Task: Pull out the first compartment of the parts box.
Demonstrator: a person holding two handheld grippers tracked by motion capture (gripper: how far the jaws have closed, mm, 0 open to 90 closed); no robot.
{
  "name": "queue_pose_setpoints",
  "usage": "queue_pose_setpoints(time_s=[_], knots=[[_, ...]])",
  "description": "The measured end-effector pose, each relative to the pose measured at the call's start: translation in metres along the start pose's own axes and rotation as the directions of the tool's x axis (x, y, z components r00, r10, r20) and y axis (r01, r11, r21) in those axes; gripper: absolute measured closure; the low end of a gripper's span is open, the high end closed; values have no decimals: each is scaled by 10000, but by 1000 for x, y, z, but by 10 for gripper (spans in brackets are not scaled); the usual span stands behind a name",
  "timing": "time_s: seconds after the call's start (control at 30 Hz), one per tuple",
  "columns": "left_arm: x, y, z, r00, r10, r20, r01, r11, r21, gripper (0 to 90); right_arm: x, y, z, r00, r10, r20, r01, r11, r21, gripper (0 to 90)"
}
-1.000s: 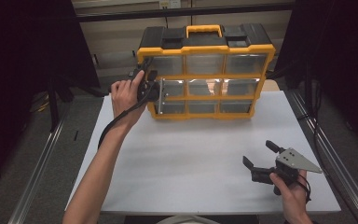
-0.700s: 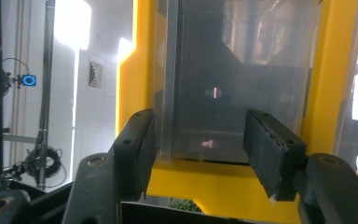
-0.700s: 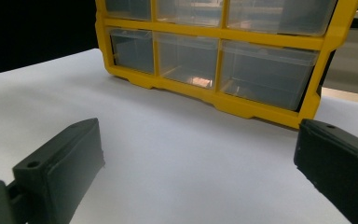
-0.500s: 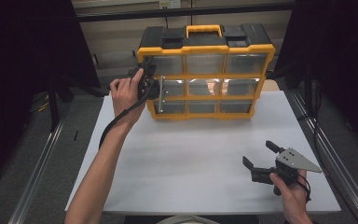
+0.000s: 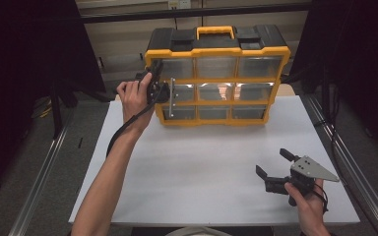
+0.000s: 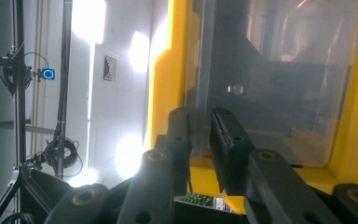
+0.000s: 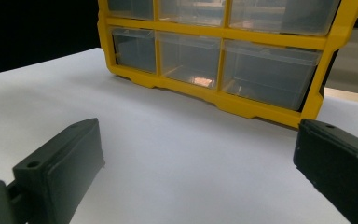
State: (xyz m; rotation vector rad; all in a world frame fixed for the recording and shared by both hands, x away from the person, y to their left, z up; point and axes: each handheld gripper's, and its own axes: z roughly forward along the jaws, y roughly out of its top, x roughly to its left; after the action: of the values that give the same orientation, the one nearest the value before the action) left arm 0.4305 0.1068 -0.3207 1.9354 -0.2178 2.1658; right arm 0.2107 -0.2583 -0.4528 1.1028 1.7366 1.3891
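A yellow and black organizer [image 5: 216, 81] with clear drawers stands upright at the back of the white table [image 5: 197, 167]. My left gripper [image 5: 163, 93] is at its left column, by the middle left drawer [image 5: 183, 93]. In the left gripper view my left gripper [image 6: 200, 119] has just been closing, and its jaws now pinch the clear front edge of the drawer [image 6: 203, 70]. My right gripper [image 5: 273, 163] rests low near the table's front right, jaws wide apart and nothing between them. In the right gripper view my right gripper [image 7: 198, 140] faces the organizer's bottom drawers [image 7: 191, 58].
A black cable [image 5: 123, 130] trails from the left gripper along the forearm. Metal rails [image 5: 44, 167] run along both sides of the table. Bare white tabletop lies between the organizer and the right gripper.
The left gripper's jaws have drawn together on the drawer's front edge. Neither hand has shifted, and the right gripper stays open in the same spot.
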Motion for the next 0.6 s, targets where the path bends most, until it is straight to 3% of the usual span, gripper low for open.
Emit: queue_pose_setpoints(time_s=[0.1,0.13,0.23,0.37,0.5,0.57,0.6], knots=[[0,0,0,9999,88,-52,-89,10000,-22,817,0,0,0,10000,8,-3,-8,10000,21,10],[0,1,-2,9999,141,3,-141,9995,278,819,0,0,0,10000,39,-34,-39,10000,52,10],[-1,0,-1,9998,119,-132,-119,9999,-19,825,0,0,0,10000,38,-28,-38,10000,50,10],[-2,0,-1,9992,339,-199,-339,9994,14,829,0,0,0,10000,19,-63,-19,10000,7,11],[-1,-1,-2,9992,321,-235,-324,9994,-139,830,0,0,-1,10000,63,-32,-63,10000,42,11],[-1,0,-5,9993,317,-202,-316,9995,16,830,0,0,0,10000,57,-66,-57,10000,44,11],[-3,0,-5,9986,388,-357,-391,9992,-98,829,0,0,-1,10000,62,-38,-62,10000,43,11]])
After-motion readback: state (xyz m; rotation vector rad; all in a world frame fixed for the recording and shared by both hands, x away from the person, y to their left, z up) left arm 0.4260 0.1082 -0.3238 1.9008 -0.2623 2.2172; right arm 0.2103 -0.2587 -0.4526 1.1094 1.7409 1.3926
